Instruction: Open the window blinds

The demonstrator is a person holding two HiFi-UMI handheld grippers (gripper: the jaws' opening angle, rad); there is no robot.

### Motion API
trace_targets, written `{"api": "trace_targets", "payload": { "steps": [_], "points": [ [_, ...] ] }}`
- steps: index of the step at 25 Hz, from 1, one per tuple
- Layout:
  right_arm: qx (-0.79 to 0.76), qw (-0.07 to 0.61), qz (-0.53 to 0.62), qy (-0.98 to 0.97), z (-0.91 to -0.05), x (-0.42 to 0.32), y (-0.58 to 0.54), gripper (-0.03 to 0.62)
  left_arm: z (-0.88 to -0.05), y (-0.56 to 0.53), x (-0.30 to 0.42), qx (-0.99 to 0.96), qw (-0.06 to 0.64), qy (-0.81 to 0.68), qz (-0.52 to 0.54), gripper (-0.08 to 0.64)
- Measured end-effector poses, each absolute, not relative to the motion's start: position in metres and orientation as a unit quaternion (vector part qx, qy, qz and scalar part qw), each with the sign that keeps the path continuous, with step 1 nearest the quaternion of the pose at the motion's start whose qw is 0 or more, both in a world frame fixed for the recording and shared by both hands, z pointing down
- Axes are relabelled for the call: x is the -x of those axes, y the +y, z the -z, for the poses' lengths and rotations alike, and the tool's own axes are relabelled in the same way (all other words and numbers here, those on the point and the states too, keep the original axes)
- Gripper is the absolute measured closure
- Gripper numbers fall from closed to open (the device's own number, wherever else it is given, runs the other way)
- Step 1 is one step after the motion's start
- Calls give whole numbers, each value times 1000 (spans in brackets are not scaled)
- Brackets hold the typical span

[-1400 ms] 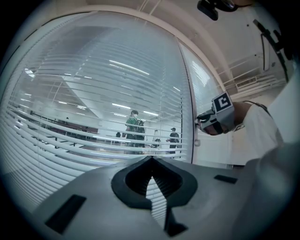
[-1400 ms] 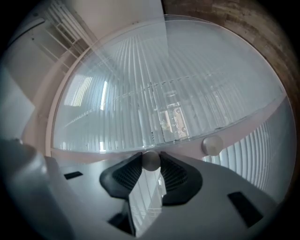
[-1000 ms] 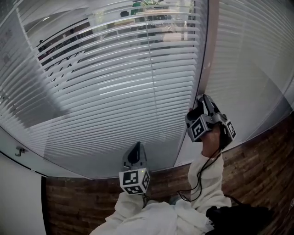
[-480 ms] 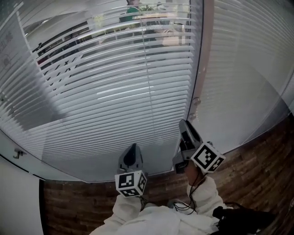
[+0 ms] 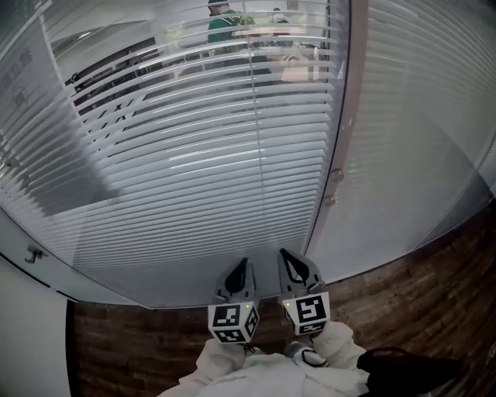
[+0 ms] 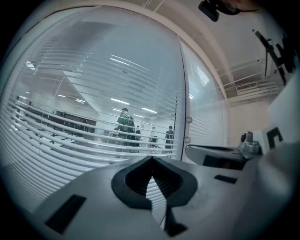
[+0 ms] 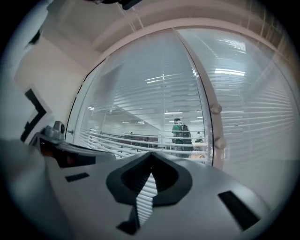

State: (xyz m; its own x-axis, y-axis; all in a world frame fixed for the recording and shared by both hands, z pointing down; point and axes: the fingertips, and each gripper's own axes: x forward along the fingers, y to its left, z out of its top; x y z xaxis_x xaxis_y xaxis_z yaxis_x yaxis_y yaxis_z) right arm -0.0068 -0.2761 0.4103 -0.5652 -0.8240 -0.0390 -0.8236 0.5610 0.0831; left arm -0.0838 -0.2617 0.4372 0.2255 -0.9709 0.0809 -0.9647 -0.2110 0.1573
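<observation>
White slatted window blinds point(image 5: 209, 155) hang behind glass, their slats tilted partly apart, so the room beyond shows through. Two small round knobs point(image 5: 335, 176) sit on the upright frame post point(image 5: 345, 116) to the right of the blinds. My left gripper point(image 5: 242, 265) and right gripper point(image 5: 285, 254) are held low, side by side, in front of the glass, well below the knobs. Both point at the blinds point(image 6: 84, 140). The right gripper's point(image 7: 151, 155) jaws have just closed with nothing between them. The left gripper point(image 6: 151, 160) is shut and empty too.
A second blind-covered pane point(image 5: 418, 124) lies right of the post. A thin cord point(image 5: 256, 139) runs down the middle of the blinds. People point(image 5: 225, 19) stand beyond the glass. There is dark wood floor point(image 5: 434, 271) below, and a white wall with a small hook point(image 5: 32, 254) at the left.
My right gripper dropped from beside the frame post to low next to the left gripper, rolling over as it went. Its jaws are now shut. The left gripper shifted slightly right.
</observation>
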Motion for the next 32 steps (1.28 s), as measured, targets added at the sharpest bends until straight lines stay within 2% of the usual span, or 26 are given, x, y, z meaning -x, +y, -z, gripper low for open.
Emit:
{"api": "trace_targets", "payload": {
  "steps": [32],
  "points": [
    [-495,0,62,-867,-401,-11,-268,581,-440,-249,87,-773,100,-626,22,560]
  ]
}}
